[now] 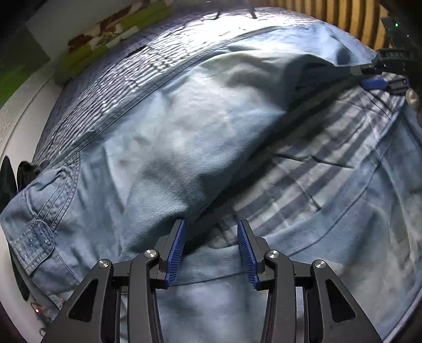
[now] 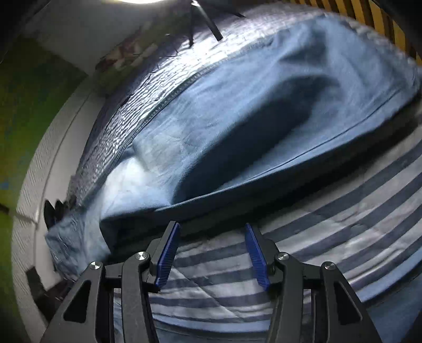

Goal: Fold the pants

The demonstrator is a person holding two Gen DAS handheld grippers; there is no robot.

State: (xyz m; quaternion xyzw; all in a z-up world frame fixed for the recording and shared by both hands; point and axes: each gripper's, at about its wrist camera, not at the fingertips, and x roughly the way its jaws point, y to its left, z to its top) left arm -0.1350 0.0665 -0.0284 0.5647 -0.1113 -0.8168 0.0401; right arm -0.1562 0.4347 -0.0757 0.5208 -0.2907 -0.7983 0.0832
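Light blue jeans (image 1: 163, 147) lie spread across a bed, with the waistband and a pocket (image 1: 37, 234) at the left. One leg is folded over and bulges up, and its dark fold edge (image 2: 263, 182) runs diagonally. My left gripper (image 1: 211, 221) hovers open over the denim at that fold edge, with nothing pinched between its blue pads (image 1: 175, 253). The right gripper (image 2: 212, 224) is open too, just short of the fold, over striped fabric (image 2: 329, 219). From the left wrist view it shows at the far right, the right gripper (image 1: 369, 76) beside the leg's far end.
A dark blue crinkled bedcover (image 1: 113, 89) lies beyond the jeans. Wooden slats (image 1: 340, 15) stand at the top right. A white wall with green pictures (image 1: 87, 50) is at the left. A black object (image 1: 25, 171) sits by the waistband.
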